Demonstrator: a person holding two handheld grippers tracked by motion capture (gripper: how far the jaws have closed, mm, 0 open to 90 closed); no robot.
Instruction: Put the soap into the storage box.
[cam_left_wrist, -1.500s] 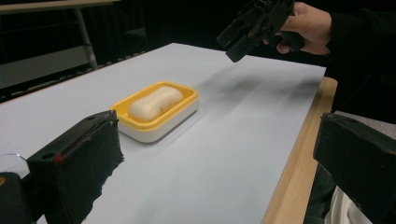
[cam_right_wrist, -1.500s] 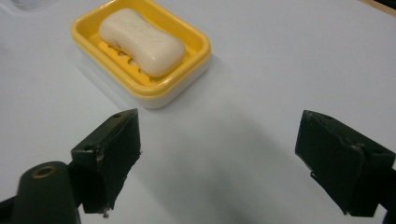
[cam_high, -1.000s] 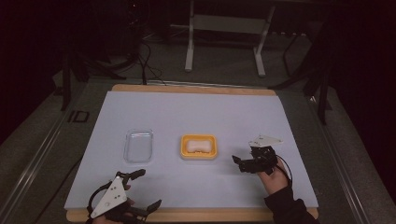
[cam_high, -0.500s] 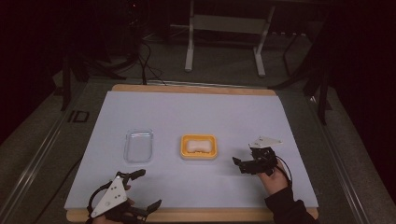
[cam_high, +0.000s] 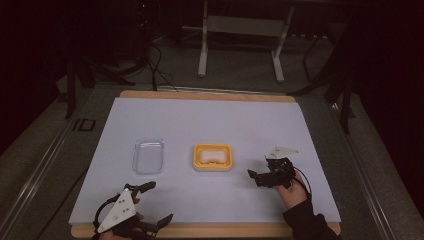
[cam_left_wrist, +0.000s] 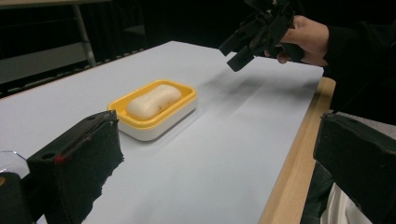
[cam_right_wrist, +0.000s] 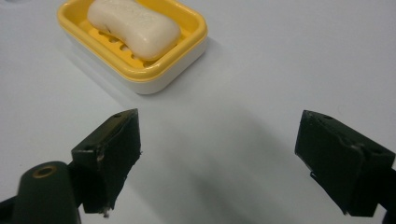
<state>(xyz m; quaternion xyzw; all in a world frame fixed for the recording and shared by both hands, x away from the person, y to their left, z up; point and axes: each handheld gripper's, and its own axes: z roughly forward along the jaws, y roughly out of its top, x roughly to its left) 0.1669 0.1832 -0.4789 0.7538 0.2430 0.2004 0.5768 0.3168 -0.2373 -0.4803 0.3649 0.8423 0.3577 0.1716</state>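
A cream oval soap bar lies in a yellow plastic soap dish mid-surface, beside a clear plastic lid. Both the left tool and right tool gape empty; nothing looks begun.

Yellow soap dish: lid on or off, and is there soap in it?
Uncovered and occupied. The yellow soap dish sits open-topped with a pale soap bar lying in it; the clear lid rests separately on the table.
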